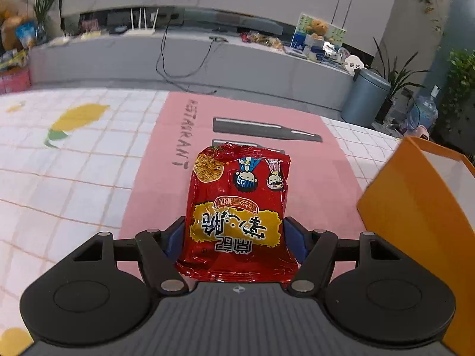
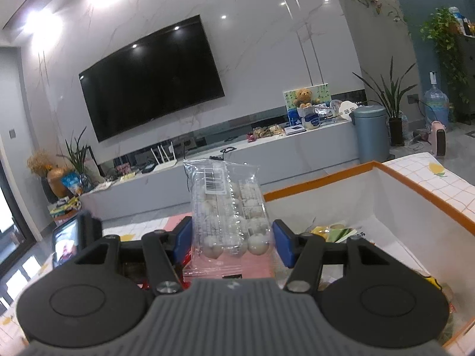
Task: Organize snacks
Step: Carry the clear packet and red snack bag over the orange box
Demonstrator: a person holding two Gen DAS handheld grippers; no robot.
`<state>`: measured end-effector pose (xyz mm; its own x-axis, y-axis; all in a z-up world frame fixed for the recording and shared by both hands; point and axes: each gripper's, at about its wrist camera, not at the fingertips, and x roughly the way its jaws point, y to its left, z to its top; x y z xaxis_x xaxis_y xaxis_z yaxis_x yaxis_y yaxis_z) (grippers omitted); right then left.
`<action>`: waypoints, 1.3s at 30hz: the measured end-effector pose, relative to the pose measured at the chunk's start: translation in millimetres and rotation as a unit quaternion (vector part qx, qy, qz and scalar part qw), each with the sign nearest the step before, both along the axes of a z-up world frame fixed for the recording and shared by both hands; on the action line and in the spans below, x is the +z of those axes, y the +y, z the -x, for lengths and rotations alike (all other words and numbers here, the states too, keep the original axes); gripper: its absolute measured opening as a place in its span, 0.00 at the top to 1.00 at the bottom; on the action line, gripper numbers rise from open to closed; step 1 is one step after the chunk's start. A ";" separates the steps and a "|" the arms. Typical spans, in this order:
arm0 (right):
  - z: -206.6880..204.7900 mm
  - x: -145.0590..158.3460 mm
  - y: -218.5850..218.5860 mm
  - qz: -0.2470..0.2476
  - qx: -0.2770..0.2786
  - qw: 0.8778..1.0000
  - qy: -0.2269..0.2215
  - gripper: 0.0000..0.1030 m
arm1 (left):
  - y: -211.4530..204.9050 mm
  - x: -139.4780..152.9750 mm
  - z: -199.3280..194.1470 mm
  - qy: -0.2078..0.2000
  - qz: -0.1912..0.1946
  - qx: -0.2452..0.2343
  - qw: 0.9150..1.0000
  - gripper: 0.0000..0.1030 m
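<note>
A red noodle snack packet [image 1: 237, 207] sits between the blue pads of the left gripper [image 1: 236, 238], above a pink placemat [image 1: 166, 154] on a checked worktop [image 1: 74, 178]. The pads press its sides. An orange box [image 1: 415, 207] stands just to the right.

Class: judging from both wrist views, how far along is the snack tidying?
Done: a few packets already lie in the orange box. In hand: the left gripper holds a red noodle packet; the right gripper holds a clear bag of white balls. Left: both still need boxing.

Home living room, wall-mounted TV [image 2: 151, 80], media console [image 2: 237, 160], houseplants [image 2: 392, 95]
</note>
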<state>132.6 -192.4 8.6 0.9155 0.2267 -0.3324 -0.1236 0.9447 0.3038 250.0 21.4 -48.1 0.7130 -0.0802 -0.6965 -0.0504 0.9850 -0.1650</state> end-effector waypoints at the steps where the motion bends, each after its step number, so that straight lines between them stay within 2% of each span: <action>1: 0.9 1.6 -2.6 -0.003 -0.002 1.000 -0.002 0.45 | -1.3 5.1 8.3 -0.004 -0.005 -0.004 1.000 0.24; 7: 4.7 10.3 -20.7 -0.011 -0.015 1.000 0.002 0.45 | -2.2 33.6 51.3 -0.032 0.008 -0.020 0.999 0.24; 10: 1.8 15.2 -29.5 0.008 0.002 1.000 0.011 0.45 | -0.9 47.1 70.2 -0.047 0.024 -0.025 0.998 0.24; 13: -2.4 17.3 -36.1 0.029 -0.005 0.999 0.020 0.45 | -3.6 57.4 84.3 -0.055 0.045 -0.040 0.997 0.24; 19: -8.5 16.7 -47.6 0.080 -0.008 0.996 0.041 0.45 | -23.3 64.2 98.4 -0.063 0.070 -0.085 0.992 0.24; 27: -24.8 5.5 -73.4 0.091 -0.043 0.992 0.080 0.45 | -46.2 63.5 101.4 -0.071 0.071 -0.127 0.987 0.24; 33: -48.5 -9.7 -83.4 0.106 -0.063 0.984 0.127 0.45 | -57.3 57.6 105.2 -0.063 0.066 -0.147 0.985 0.24; 39: -67.5 -22.4 -83.4 0.144 -0.061 0.974 0.161 0.45 | -64.2 54.5 110.8 -0.069 0.047 -0.154 0.985 0.24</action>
<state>200.1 -275.8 -13.8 0.7673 -0.0222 -0.6409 0.0523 0.9982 0.0280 139.2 -42.8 6.4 0.7317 -0.3674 -0.5741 0.2776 0.9299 -0.2412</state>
